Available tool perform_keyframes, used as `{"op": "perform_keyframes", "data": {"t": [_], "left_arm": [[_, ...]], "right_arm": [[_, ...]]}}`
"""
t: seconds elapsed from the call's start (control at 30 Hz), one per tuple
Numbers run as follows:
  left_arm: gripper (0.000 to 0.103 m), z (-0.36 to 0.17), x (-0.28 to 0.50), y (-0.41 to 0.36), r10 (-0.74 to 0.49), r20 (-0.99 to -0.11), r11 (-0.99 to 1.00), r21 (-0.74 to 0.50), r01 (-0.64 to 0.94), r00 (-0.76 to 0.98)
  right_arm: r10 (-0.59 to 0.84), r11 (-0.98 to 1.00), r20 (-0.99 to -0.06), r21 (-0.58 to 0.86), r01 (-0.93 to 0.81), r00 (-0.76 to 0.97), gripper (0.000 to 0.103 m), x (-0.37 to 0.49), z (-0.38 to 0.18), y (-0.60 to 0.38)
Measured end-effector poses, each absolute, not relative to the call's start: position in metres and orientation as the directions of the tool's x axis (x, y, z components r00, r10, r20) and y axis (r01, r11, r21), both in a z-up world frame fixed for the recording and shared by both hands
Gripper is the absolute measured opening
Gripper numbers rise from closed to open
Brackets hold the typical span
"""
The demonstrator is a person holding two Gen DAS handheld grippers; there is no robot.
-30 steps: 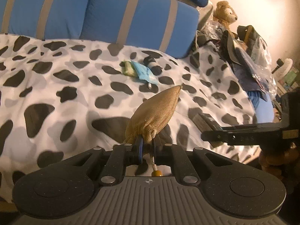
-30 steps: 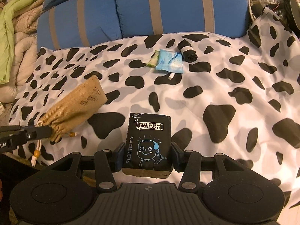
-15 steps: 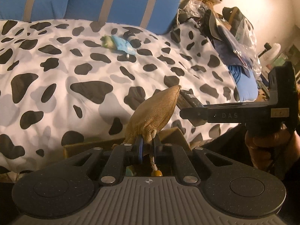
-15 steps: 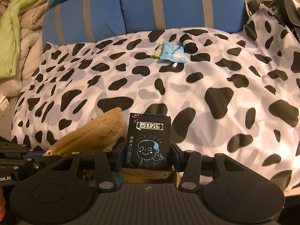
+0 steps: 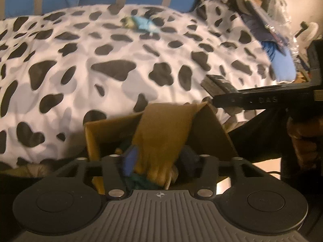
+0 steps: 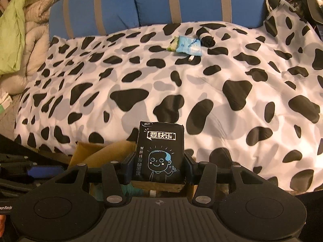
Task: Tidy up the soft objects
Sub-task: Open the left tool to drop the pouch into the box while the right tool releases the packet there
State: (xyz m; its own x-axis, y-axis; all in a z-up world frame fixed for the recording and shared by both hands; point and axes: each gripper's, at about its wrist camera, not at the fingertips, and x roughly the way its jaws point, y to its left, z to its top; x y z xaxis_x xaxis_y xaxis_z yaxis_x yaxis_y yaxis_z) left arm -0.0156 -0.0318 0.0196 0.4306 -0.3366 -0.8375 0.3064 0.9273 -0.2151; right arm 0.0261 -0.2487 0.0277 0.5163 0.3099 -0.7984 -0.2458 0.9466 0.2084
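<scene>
Since a second earlier, we'd carried both grippers off the bed and over the cardboard box at its edge. Our left gripper had just been opening, so its blue-padded fingers stood apart with the burlap pouch loose between them, sagging into the box and leaning over the far wall. It's pretty blurry there, so we couldn't tell whether a pad was brushing the cloth.

Our right gripper was clenched on the black tissue pack, held upright just above the box. The pack had a white-outlined label reading 要快乐, a cartoon face giving a thumbs up, and a column of smaller characters we couldn't read well. From the left camera, "DAS" was printed along the right gripper's finger.

Back on the cow-print duvet, the light blue packet lay near the blue striped cushions, touching a rolled black item.
</scene>
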Motion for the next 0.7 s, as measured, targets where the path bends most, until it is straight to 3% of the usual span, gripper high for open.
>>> {"op": "perform_keyframes", "data": {"t": [0.07,0.63,0.67,0.7], "left_arm": [[0.063,0.017,-0.016,-0.030,-0.320,-0.851,0.935,-0.211,0.286,0.417],[0.074,0.009,-0.013,-0.027,-0.249,-0.901,0.960,-0.179,0.217,0.355],[0.074,0.009,-0.012,-0.027,-0.247,-0.903,0.960,-0.179,0.214,0.352],[0.075,0.008,-0.011,-0.027,-0.246,-0.905,0.961,-0.179,0.213,0.348]], "right_arm": [[0.307,0.946,-0.811,0.203,-0.253,0.498,0.052,0.023,0.025,-0.246],[0.269,0.951,-0.876,0.178,-0.252,0.400,0.053,0.013,0.010,-0.228],[0.264,0.953,-0.882,0.178,-0.243,0.390,0.056,0.016,0.007,-0.228],[0.254,0.956,-0.889,0.172,-0.236,0.381,0.070,0.018,0.005,-0.229]]}}
